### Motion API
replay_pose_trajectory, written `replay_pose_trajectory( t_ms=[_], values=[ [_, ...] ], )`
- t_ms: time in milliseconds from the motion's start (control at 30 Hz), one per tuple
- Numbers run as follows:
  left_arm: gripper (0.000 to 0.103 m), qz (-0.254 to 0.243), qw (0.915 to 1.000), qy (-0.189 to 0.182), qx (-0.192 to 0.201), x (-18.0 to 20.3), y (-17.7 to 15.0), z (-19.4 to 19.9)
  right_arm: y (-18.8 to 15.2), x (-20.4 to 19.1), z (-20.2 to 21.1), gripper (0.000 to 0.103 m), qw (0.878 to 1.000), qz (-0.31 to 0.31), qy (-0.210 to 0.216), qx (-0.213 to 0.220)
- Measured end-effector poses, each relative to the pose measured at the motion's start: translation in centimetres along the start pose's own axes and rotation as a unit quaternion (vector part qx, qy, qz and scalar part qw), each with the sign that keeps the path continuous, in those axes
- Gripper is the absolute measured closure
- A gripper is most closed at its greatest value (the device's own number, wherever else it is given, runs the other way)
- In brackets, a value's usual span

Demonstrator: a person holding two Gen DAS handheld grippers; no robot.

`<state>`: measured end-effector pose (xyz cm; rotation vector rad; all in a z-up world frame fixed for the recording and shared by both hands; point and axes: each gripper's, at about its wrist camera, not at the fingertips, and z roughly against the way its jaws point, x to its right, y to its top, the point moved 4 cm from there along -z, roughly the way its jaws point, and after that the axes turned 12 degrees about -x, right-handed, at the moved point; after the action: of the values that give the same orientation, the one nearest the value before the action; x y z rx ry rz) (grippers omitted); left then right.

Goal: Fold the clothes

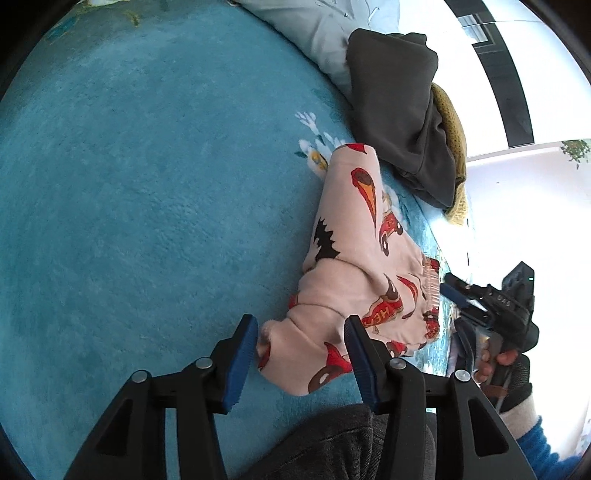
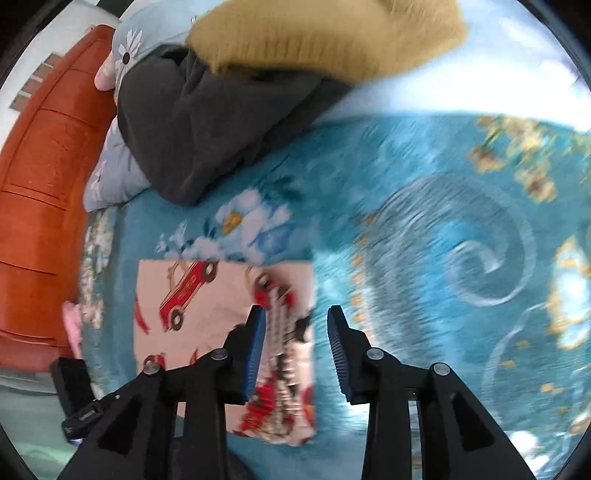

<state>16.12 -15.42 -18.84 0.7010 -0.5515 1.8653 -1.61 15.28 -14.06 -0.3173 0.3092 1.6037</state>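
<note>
Your left gripper (image 1: 301, 360) has its jaws spread wide, with nothing between the blue pads (image 1: 240, 363). The near end of the pink printed garment (image 1: 354, 266) lies just beyond them, its rumpled sleeve end showing in the gap; the pictures do not show whether either pad touches the cloth.

Your right gripper (image 2: 297, 354) also has its jaws spread and grips nothing. Its left pad (image 2: 256, 354) sits over the right part of the pink garment (image 2: 207, 302), above the striped red waistband; contact cannot be confirmed because this view is blurred by motion. In the left wrist view, the right gripper (image 1: 458, 295) sits at the right edge of the garment, held by your hand (image 1: 495, 363).

The garment lies bunched on a teal blanket (image 1: 129, 184) printed with white flowers. Farther off, a dark grey garment (image 1: 399, 110) rests folded on top of a mustard knit (image 1: 452, 122), against a pale flowered pillow (image 1: 317, 29). In the right wrist view, an orange wooden panel (image 2: 40, 177) stands at the far left.
</note>
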Motion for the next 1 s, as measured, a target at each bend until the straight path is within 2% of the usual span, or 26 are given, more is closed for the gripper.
replay_pose_trajectory(
  t_ms=[100,300,500,633,767,833,867,933,967,1000],
  values=[
    [0.06,-0.004,1.0,-0.002,0.003,0.0,0.5,-0.2,1.5,-2.1,0.2,0.067,1.0,0.026,-0.002,0.003],
    [0.062,-0.005,0.9999,-0.012,0.007,-0.1,0.8,-0.3,5.0,-12.3,-5.1,0.067,0.987,0.137,0.059,-0.057],
    [0.062,-0.033,0.9993,0.015,0.008,0.7,0.7,-0.2,6.4,-18.9,-9.5,0.067,0.971,0.209,0.051,-0.105],
    [0.062,-0.051,0.9979,0.039,0.011,1.1,0.6,-0.4,6.5,-20.4,-12.0,0.067,0.963,0.228,0.037,-0.141],
    [0.061,-0.055,0.9975,0.044,0.007,1.0,0.5,-0.7,5.3,-21.2,-13.3,0.067,0.953,0.255,0.032,-0.158],
    [0.06,-0.054,0.9972,0.051,0.007,0.9,0.4,-0.8,4.9,-21.2,-13.5,0.076,0.95,0.267,0.02,-0.163],
    [0.061,-0.053,0.997,0.055,0.007,0.8,0.3,-0.8,4.8,-21.1,-13.5,0.085,0.948,0.27,0.018,-0.166],
    [0.061,-0.051,0.9971,0.057,0.008,0.7,0.2,-0.8,4.6,-20.9,-13.5,0.091,0.947,0.275,0.012,-0.167],
    [0.065,-0.052,0.997,0.056,0.008,0.7,0.2,-0.8,4.5,-21.0,-13.4,0.092,0.946,0.278,0.01,-0.164],
    [0.076,-0.053,0.997,0.056,0.008,0.8,0.1,-0.8,4.5,-21.1,-13.2,0.093,0.946,0.281,0.007,-0.159]
  ],
)
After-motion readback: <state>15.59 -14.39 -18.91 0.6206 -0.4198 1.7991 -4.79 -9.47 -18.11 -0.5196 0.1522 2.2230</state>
